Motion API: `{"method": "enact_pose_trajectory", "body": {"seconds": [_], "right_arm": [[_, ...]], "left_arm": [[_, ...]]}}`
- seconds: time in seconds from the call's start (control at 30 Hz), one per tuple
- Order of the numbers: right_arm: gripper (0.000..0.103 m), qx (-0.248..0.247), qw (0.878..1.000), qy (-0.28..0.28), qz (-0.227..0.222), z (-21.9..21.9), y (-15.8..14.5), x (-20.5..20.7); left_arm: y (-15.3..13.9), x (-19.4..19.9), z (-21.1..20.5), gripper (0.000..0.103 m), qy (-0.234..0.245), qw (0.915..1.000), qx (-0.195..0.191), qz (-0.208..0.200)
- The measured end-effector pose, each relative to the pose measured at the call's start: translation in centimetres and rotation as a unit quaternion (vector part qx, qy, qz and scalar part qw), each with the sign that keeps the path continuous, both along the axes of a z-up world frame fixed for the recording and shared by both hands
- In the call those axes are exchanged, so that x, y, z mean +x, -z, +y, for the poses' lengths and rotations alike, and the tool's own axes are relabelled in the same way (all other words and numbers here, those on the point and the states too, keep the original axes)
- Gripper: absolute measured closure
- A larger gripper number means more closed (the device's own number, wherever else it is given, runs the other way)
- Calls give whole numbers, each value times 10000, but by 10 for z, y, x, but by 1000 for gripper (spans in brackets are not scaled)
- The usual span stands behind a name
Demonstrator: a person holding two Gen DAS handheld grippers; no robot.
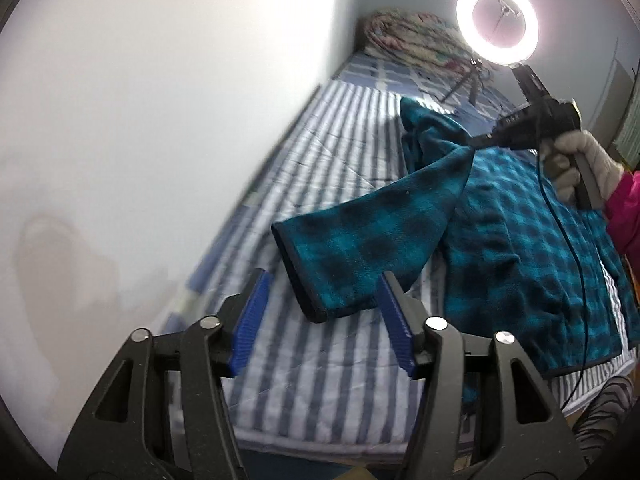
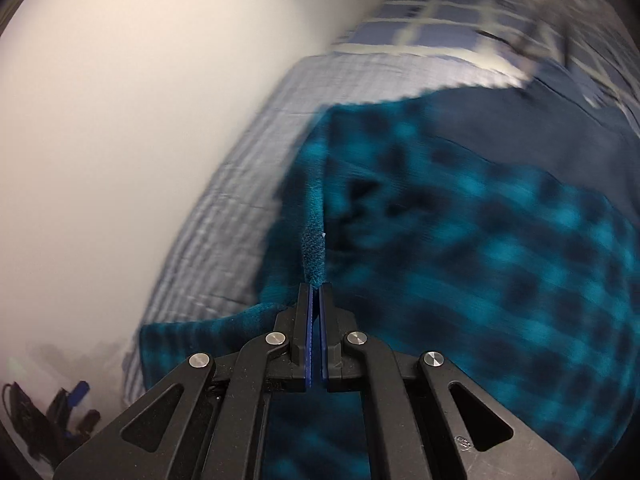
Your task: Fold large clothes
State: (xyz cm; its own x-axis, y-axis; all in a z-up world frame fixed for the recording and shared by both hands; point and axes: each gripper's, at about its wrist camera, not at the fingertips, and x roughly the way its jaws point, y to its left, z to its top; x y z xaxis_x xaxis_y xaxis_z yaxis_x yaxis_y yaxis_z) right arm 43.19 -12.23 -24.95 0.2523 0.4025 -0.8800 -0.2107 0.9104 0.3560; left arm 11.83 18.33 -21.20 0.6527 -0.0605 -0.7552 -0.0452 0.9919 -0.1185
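Observation:
A teal and black plaid fleece jacket (image 1: 520, 240) lies spread on a striped bed sheet (image 1: 320, 360). One sleeve (image 1: 360, 240) is stretched up off the bed, its dark-edged cuff (image 1: 308, 292) hanging low. My left gripper (image 1: 324, 280) is open, its blue pads (image 1: 248, 320) on either side of the cuff without pressing it. My right gripper (image 1: 474, 142), held by a gloved hand (image 1: 580, 160), is shut on a ridge of the jacket's fleece near the top of that sleeve. In the right wrist view, the right gripper (image 2: 315, 286) pinches that fold, with the jacket (image 2: 480, 240) blurred below.
A white wall (image 1: 140, 120) runs along the bed's left side. A lit ring light (image 1: 497, 21) on a tripod and a bundled quilt (image 1: 412, 36) stand at the far end. A black cable (image 1: 576, 260) hangs from the right gripper across the jacket. A pink sleeve (image 1: 624, 208) is at the right edge.

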Motion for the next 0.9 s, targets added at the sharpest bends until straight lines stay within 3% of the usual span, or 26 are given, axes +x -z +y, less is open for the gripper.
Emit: {"method": "enact_pose_trajectory", "body": {"seconds": [0.17, 0.27, 0.4, 0.43, 0.5, 0.53, 0.57, 0.6, 0.63, 0.67, 0.7, 0.73, 0.77, 0.8, 0.9], "right_arm": [[102, 7, 9989, 424, 183, -45, 28, -11], [102, 74, 9980, 585, 239, -60, 44, -11], [101, 515, 9961, 712, 111, -65, 37, -13], [96, 579, 9959, 695, 87, -63, 34, -11], [74, 750, 9956, 561, -9, -52, 25, -8], [55, 779, 9956, 517, -39, -48, 22, -6], [49, 807, 9958, 427, -103, -37, 19, -4], [49, 778, 9962, 378, -105, -33, 18, -2], [49, 690, 9970, 331, -63, -23, 20, 2], [49, 632, 9975, 325, -20, -16, 23, 5], [49, 581, 9978, 332, 20, -15, 26, 7], [58, 464, 9981, 385, 112, -8, 33, 10], [87, 476, 9980, 390, 152, -6, 35, 11], [99, 519, 9978, 358, 220, -5, 42, 11], [100, 479, 9984, 288, 111, 3, 36, 5]], "left_arm": [[28, 53, -12, 43, 123, 9989, 31, 458], [50, 81, -5, 43, -200, 9971, 211, 705], [76, 101, 4, 43, -426, 9942, 203, 964], [83, 104, 6, 44, -421, 9936, 179, 1031], [92, 108, 7, 44, -411, 9926, 167, 1128], [94, 108, 7, 44, -420, 9930, 130, 1097], [94, 107, 8, 51, -421, 9939, 116, 1016], [94, 108, 8, 60, -406, 9943, 128, 982], [92, 108, 8, 83, -343, 9950, 102, 937], [89, 107, 8, 98, -295, 9954, 83, 904], [85, 107, 7, 98, -279, 9961, 78, 839], [80, 106, 6, 99, -249, 9970, 78, 729], [71, 100, 3, 99, -187, 9983, 94, 553], [63, 96, 1, 99, -140, 9989, 98, 428], [33, 76, -11, 99, 78, 10000, 13, -5]]}}
